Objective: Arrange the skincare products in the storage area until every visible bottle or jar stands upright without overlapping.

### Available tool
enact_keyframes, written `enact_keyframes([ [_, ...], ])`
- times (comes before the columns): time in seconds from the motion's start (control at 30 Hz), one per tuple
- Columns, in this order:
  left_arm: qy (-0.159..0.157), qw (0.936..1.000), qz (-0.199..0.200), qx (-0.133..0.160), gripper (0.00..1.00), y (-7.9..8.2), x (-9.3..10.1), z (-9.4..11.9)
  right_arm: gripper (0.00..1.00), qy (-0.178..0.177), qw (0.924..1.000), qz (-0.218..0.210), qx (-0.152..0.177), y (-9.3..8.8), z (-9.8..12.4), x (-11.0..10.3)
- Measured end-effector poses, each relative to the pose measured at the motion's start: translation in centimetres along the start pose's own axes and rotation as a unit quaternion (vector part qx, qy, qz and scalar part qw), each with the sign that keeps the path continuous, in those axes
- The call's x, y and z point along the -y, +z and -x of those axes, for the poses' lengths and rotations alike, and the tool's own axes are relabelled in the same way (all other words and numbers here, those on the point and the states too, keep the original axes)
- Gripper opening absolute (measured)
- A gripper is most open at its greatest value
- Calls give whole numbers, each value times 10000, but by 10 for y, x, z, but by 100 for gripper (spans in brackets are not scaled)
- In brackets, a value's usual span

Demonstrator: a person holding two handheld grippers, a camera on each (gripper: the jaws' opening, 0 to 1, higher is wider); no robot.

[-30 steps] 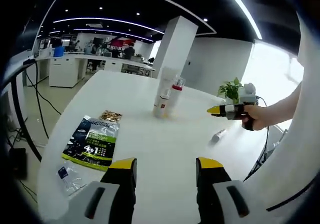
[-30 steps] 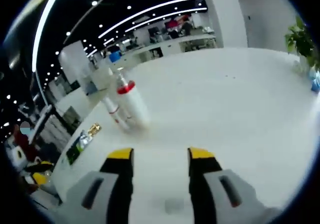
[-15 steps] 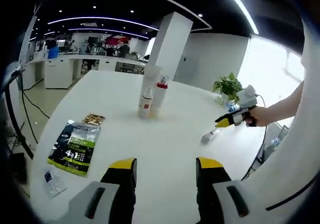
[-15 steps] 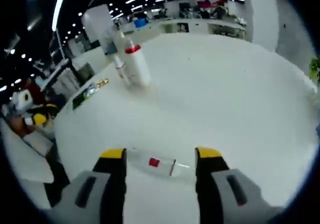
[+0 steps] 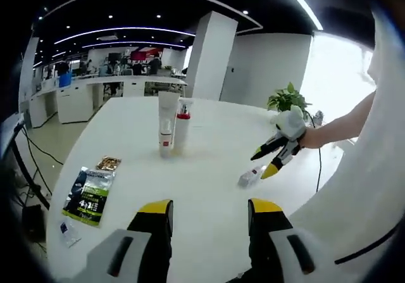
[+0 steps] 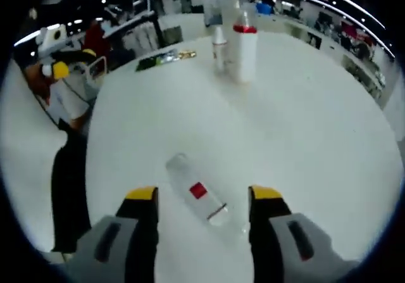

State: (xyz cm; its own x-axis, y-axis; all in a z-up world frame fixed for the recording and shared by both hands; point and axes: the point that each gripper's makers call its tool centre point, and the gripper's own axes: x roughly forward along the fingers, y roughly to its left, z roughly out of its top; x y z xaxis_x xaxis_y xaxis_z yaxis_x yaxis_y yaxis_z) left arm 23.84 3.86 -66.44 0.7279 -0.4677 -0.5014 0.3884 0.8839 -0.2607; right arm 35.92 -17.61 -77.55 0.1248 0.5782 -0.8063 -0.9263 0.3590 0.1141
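Our right hand-held gripper (image 6: 202, 197) hung wide open, empty, over the clear plastic red-labelled bottle (image 6: 197, 193) lying on the white tabletop (image 6: 304, 125). Its long axis ran diagonally between the jaws. Our left hand-held gripper (image 5: 207, 210), also open and empty, sat farther off.

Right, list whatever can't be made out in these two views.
- Left gripper view: small clear bottle lying on the white table is too small to read; right gripper tips overlap it.
- Right gripper view: its red label is blurred.
- Both views: print on the standing white tube and red-capped bottle is illegible.
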Motion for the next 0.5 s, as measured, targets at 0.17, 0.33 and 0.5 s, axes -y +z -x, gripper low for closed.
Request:
enact_keyframes([
  [0.17, 266, 9996, 31, 18, 49, -3, 13, 9, 47, 476, 9964, 651, -253, -5, -12, -15],
  [0.33, 489, 9988, 72, -11, 49, -13, 25, 19, 33, 658, 9904, 1121, -467, -10, -17, -16],
  [0.5, 739, 9965, 390, 68, 49, -26, 38, 27, 27, 705, 9845, 1425, -741, -18, -21, -13],
])
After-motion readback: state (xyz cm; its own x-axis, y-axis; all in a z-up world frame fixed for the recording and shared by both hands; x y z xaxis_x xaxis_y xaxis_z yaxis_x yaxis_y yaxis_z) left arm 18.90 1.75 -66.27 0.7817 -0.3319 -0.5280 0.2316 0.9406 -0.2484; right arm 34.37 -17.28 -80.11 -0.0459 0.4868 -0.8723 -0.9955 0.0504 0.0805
